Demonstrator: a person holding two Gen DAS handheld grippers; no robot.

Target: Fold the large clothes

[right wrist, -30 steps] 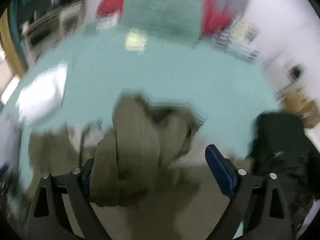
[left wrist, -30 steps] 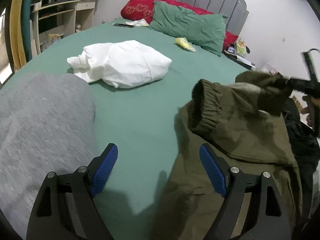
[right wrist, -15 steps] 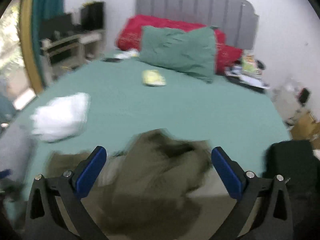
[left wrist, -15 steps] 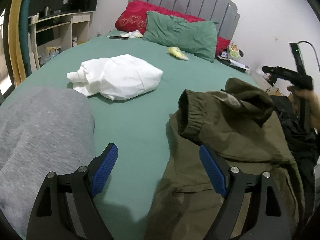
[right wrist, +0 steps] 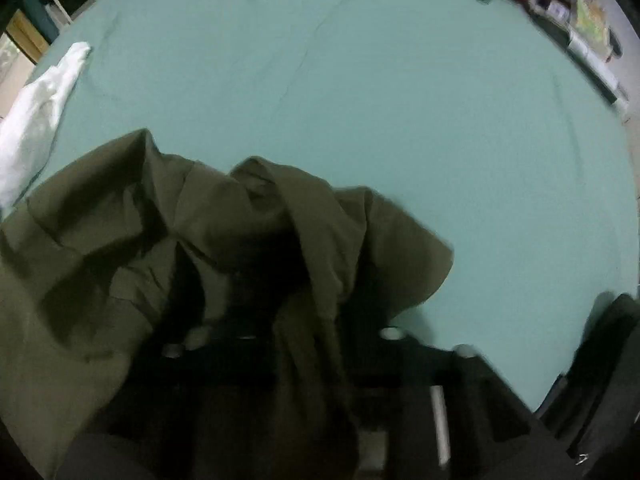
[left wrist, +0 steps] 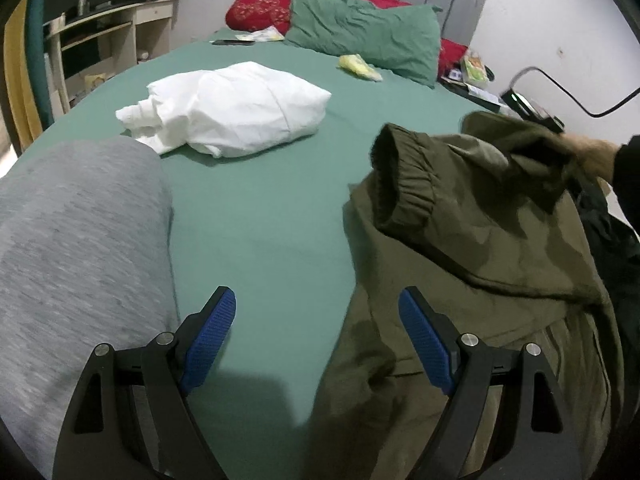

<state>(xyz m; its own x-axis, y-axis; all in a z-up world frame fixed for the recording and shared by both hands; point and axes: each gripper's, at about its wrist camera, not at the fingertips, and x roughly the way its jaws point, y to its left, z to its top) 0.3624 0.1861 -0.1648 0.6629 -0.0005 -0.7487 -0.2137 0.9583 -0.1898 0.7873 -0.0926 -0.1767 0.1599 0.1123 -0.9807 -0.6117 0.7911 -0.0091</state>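
An olive-green jacket (left wrist: 480, 248) lies crumpled on the right side of the green bed (left wrist: 256, 216), one elastic cuff (left wrist: 404, 188) turned up. My left gripper (left wrist: 316, 340) is open and empty, low over the sheet at the jacket's left edge. My right gripper (right wrist: 288, 300) is buried in the jacket's cloth (right wrist: 248, 240); its fingers are hidden under the folds and appear closed on the fabric. In the left wrist view the right gripper sits at the jacket's far right corner (left wrist: 544, 136).
A folded white garment (left wrist: 236, 108) lies mid-bed and shows at the left of the right wrist view (right wrist: 32, 120). A grey garment (left wrist: 72, 248) is at front left. Green pillow (left wrist: 360, 28) and red pillow (left wrist: 264, 8) at the headboard. Dark clothing (left wrist: 616, 248) lies at right.
My right gripper, open above the jacket half a second ago, has dropped into its far corner and the cloth now covers its fingers. My left gripper stays open in nearly the same place.
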